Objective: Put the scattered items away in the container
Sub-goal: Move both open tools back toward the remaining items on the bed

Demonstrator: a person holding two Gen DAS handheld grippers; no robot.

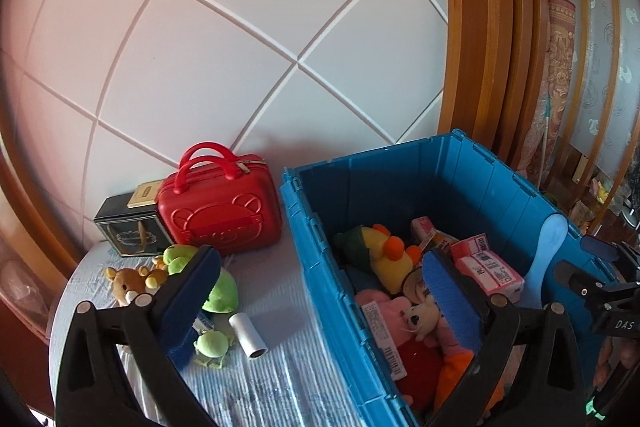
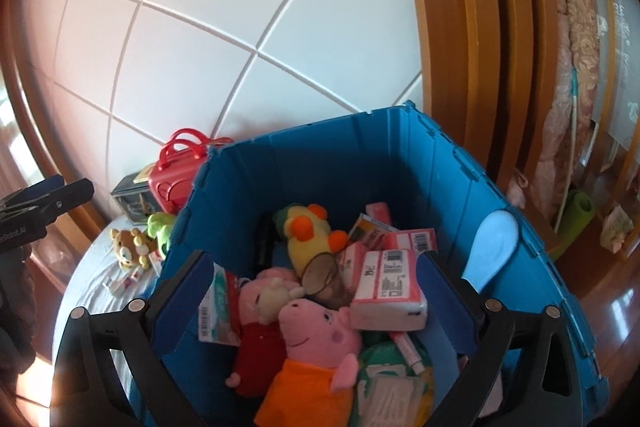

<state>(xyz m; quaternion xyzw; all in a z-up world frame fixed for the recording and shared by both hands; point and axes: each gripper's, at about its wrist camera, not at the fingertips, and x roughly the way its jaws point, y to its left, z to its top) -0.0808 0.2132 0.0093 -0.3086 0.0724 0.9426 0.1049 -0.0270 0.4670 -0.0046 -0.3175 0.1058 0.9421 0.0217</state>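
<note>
A blue crate [image 1: 316, 247] [image 2: 400, 155] stands on a striped cloth and holds plush toys, pink boxes [image 2: 390, 279] and a pink pig plush [image 2: 316, 331]. My left gripper [image 1: 320, 307] is open and empty, straddling the crate's left wall. On the cloth left of the crate lie a green frog plush [image 1: 216, 287], a brown bear plush [image 1: 132, 279] [image 2: 130, 247] and a white roll [image 1: 248, 335]. My right gripper [image 2: 316, 311] is open and empty above the crate's contents. A light blue spoon-shaped thing [image 1: 548, 259] [image 2: 490, 251] leans on the crate's right wall.
A red case [image 1: 220, 215] [image 2: 172, 175] and a dark box [image 1: 128, 227] stand at the back by the white tiled wall. Small tubes [image 2: 124, 281] lie near the bear. A wooden door frame [image 1: 472, 27] rises behind the crate on the right.
</note>
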